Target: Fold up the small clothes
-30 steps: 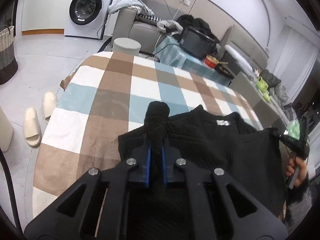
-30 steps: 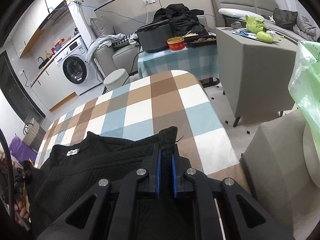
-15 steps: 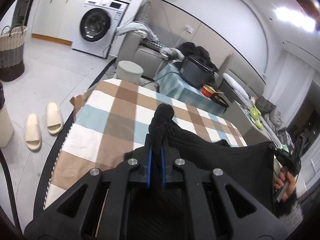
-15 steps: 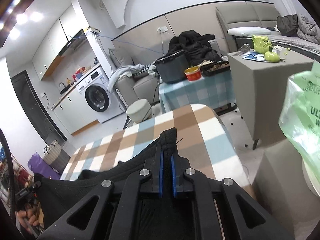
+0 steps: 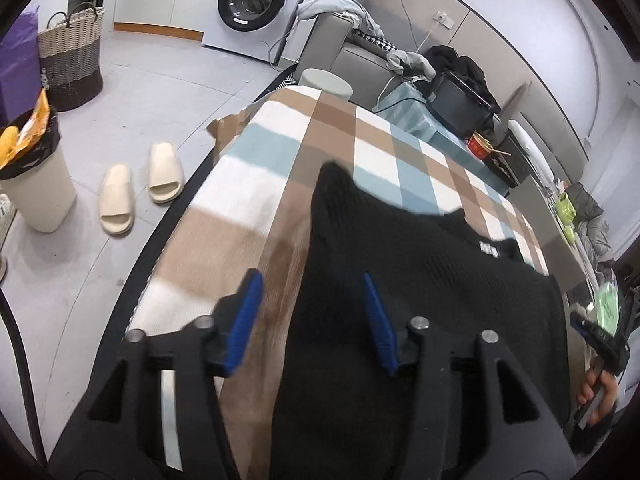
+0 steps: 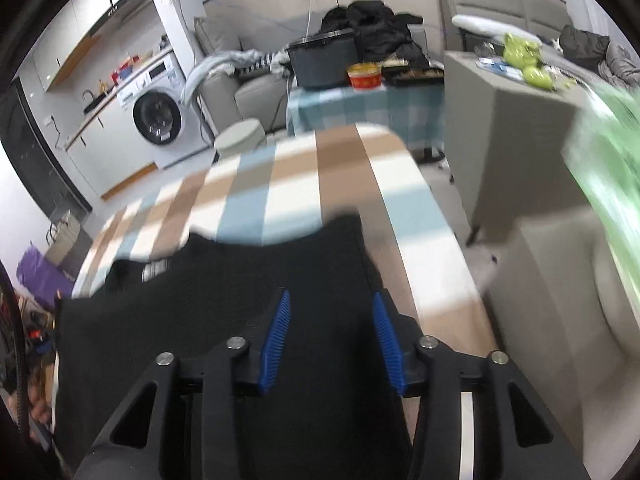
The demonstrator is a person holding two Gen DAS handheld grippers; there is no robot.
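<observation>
Both grippers are letting go. On the left gripper the blue pads stand apart and the jaws are opening. The edge of the black top lies under the gap, but the pads do not press on it. On the right gripper the jaws are opening too, and the black cloth lies loose below them.

That black top is spread out on the checked table cover, near the close edge. Its neck with the small white label points to the far side of the table. One corner sticks out toward the far end.

It looks like the top is only laid out, not folded yet. The right view is blurry, so I can't be sure whether a fold is already in it. The sides and the bottom probably need folding in next.
</observation>
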